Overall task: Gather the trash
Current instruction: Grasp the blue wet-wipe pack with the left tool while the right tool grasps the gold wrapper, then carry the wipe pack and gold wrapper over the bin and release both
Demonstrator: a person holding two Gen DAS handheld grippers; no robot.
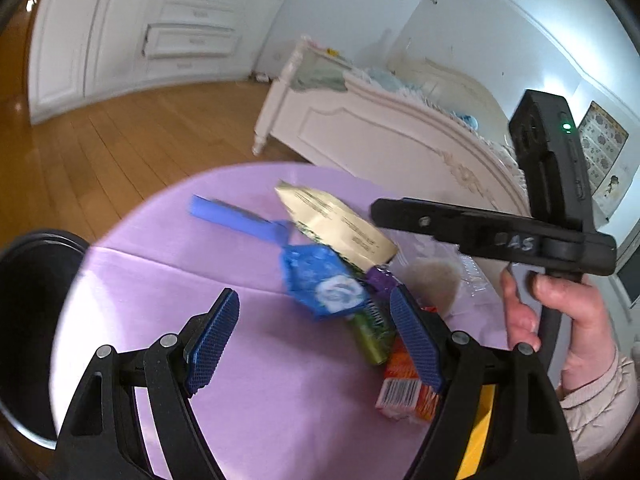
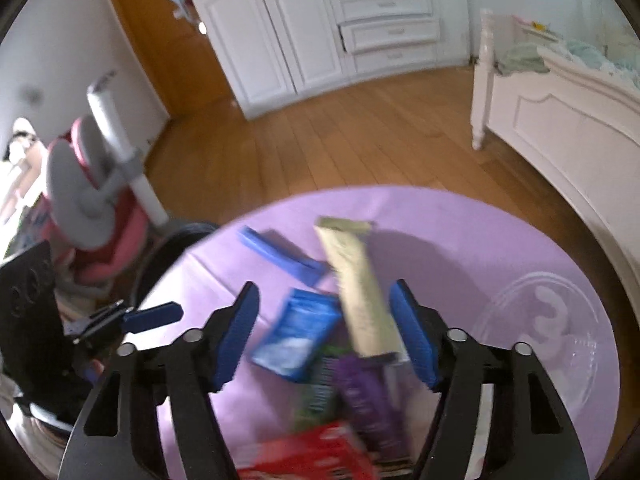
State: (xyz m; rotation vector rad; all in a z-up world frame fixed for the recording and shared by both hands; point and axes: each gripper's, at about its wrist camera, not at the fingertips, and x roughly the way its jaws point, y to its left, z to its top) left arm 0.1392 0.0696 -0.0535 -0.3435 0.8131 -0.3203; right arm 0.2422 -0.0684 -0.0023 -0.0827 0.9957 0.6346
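Note:
A pile of wrappers lies on the round table with a lilac cloth (image 1: 200, 280): a gold packet (image 1: 340, 224), a blue wrapper (image 1: 320, 284), a blue strip (image 1: 236, 216), a green packet (image 1: 370, 336), a purple packet (image 2: 364, 400) and an orange-red box (image 1: 404, 384). My left gripper (image 1: 316, 340) hovers open just short of the blue wrapper, with nothing between its pads. My right gripper (image 2: 324, 336) is open above the pile. The gold packet (image 2: 356, 292) and blue wrapper (image 2: 296, 332) lie below its gap, the packet close to the right pad. Neither pad presses on them.
A black bin (image 1: 32, 320) stands at the table's left edge. A clear glass dish (image 2: 552, 320) rests on the cloth at the right. A white bed (image 2: 560, 120) is beyond the table, a pink and grey chair (image 2: 92, 200) at the left, wood floor between.

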